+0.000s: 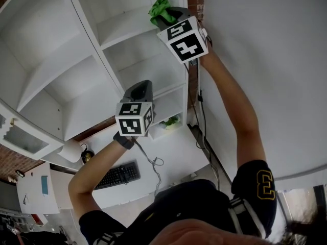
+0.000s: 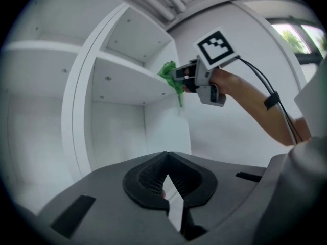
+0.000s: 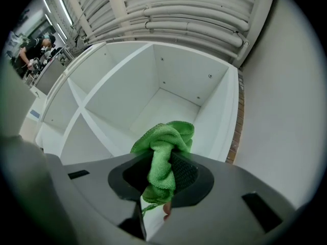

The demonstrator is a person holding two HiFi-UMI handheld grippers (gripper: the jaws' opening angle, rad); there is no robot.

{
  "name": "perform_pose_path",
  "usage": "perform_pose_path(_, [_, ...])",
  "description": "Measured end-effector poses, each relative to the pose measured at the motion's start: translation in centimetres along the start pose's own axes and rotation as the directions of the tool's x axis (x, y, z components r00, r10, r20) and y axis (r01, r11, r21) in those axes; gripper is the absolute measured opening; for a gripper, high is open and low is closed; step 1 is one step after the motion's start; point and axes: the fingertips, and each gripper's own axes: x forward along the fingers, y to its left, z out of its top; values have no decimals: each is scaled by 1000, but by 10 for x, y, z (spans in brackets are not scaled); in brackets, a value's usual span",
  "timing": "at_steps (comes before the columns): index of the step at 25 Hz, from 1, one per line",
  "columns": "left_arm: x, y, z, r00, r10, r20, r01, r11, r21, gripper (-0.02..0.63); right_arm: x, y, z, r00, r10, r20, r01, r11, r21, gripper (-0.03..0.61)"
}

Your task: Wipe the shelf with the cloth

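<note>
At the front edge of the upper shelf (image 2: pixel 127 78), green cloth (image 3: pixel 166 142) ready.
My right gripper (image 3: pixel 162 175) pinches it in its jaws; the shelf runs ahead, inward. My left gripper (image 2: pixel 166 180), jaws pressed together on nothing, hangs lower, farther off.

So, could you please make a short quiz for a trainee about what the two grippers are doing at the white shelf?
1. True or false: the left gripper holds the green cloth.
2. Where is the cloth? A: in the right gripper, at the front edge of a shelf board; B: lying loose on that board; C: draped over the left gripper.
3. Fill in: the left gripper's jaws are ____, with nothing between them.
Key: 1 false; 2 A; 3 together.
</note>
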Motion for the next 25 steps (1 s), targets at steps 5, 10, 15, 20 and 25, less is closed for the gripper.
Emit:
perform_pose_path(5, [-24,10,-38,1000,26,-2,-26,998,65,11,-29,4,-17,1000,-8,-4,9,998,55,75])
perform_pose_path(10, [-43,25,-79,999,37,-38,-31,990,139,11,-37,32,-32,999,17,32,-20,994,109,75])
perform_pose_path(15, [-71,29,-97,997,70,-18,-65,980,189,11,-54,101,-42,989,133,69,-145,967,211,77])
perform_pose_path(20, [-111,1,-161,998,56,-26,-56,998,-2,11,-115,184,-98,979,187,80,-202,860,469,77])
perform_pose_path(25, [-146,31,-219,988,117,-102,-128,986,-108,10,-156,271,-163,965,259,-39,-197,815,544,77])
